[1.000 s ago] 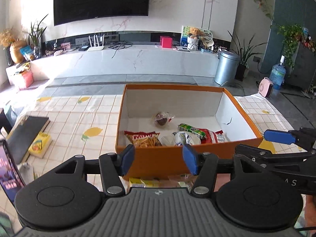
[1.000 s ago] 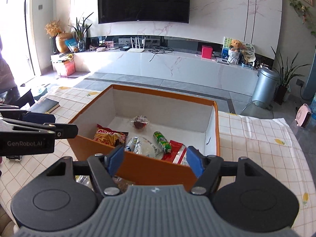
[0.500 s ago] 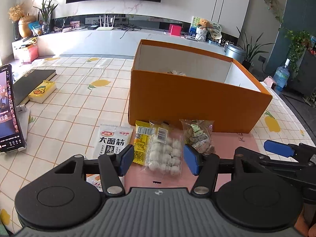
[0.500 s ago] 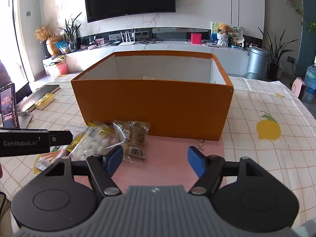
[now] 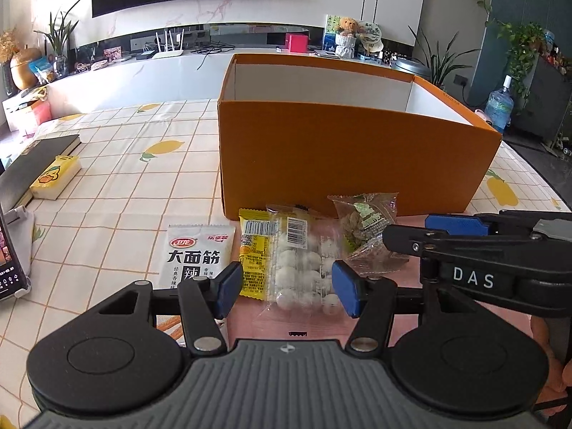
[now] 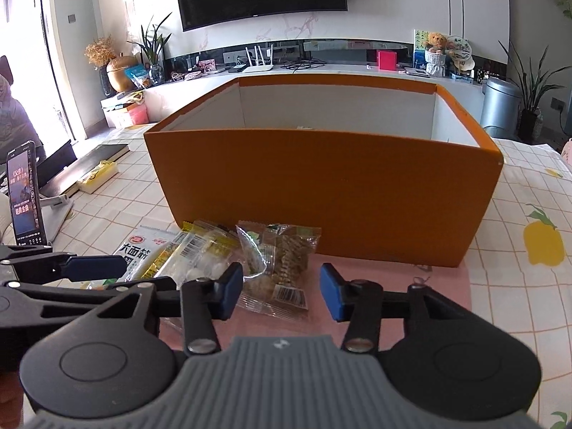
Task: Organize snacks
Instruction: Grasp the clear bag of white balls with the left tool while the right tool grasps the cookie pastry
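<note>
An orange box (image 5: 357,157) (image 6: 321,193) stands on the checked tablecloth. In front of it lie a white packet (image 5: 196,254), a yellow packet (image 5: 254,250), a clear packet of white balls (image 5: 304,268) and a clear packet of brown snacks (image 5: 368,228) (image 6: 282,257). My left gripper (image 5: 286,291) hangs low and open, its pads on either side of the white-ball packet without touching it. My right gripper (image 6: 281,291) is low over the brown snack packet. Its jaws are closing, with the packet between them and a gap still showing at the right pad.
A phone on a stand (image 6: 25,193) is at the left, with a black book (image 5: 35,157) and a yellow pack (image 5: 55,177) beyond it. A pink mat (image 6: 439,286) lies under the packets. A seated person (image 6: 14,114) is far left.
Both grippers came down from above the box to just over the packets in front of it. The right jaws have narrowed; the left jaws kept their width.
</note>
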`<action>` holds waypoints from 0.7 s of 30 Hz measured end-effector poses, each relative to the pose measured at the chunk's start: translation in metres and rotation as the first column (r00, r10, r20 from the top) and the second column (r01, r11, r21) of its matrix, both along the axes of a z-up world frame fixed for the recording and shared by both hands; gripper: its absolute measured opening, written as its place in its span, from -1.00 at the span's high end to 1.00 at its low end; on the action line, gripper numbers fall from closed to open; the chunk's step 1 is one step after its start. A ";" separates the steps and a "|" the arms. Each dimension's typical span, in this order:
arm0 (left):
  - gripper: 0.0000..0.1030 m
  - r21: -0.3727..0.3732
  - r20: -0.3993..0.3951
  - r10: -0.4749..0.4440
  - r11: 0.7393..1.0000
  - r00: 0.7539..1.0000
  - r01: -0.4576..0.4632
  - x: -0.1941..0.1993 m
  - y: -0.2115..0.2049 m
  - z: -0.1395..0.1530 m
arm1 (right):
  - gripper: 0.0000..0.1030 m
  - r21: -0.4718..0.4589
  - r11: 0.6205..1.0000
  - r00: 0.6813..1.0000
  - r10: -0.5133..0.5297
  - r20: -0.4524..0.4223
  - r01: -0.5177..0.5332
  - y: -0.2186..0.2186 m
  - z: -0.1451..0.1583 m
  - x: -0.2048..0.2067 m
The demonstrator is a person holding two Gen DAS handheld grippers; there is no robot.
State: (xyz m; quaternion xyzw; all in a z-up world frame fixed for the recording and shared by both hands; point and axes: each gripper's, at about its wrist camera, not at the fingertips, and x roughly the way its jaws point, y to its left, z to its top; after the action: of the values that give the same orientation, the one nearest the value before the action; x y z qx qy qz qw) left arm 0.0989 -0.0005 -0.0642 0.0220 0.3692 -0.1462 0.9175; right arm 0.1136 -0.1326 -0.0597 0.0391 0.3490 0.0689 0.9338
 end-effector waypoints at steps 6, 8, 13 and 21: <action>-0.31 -0.011 -0.012 -0.004 1.000 1.000 0.004 0.004 0.004 -0.006 | 0.14 0.029 1.000 1.000 -0.003 -0.011 0.003 -0.002 -0.009 0.017; -0.31 -0.019 -0.018 0.002 1.000 1.000 -0.003 0.006 0.005 -0.006 | 0.14 0.046 0.999 1.000 -0.003 -0.027 0.005 -0.003 -0.014 0.023; -0.34 -0.025 -0.020 -0.002 1.000 1.000 0.001 0.009 0.004 -0.005 | 0.30 0.113 0.994 0.997 -0.006 -0.074 0.014 -0.010 -0.027 0.029; -0.55 0.055 -0.001 -0.049 0.997 0.999 0.049 0.009 -0.017 -0.009 | 0.33 0.043 0.997 0.995 -0.053 -0.083 0.057 -0.019 -0.023 0.014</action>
State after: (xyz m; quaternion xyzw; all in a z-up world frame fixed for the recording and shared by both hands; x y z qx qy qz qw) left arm 0.1081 -0.0176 -0.0728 0.0563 0.3721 -0.1584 0.9128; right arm 0.1272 -0.1521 -0.0828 0.0727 0.3842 0.0495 0.9191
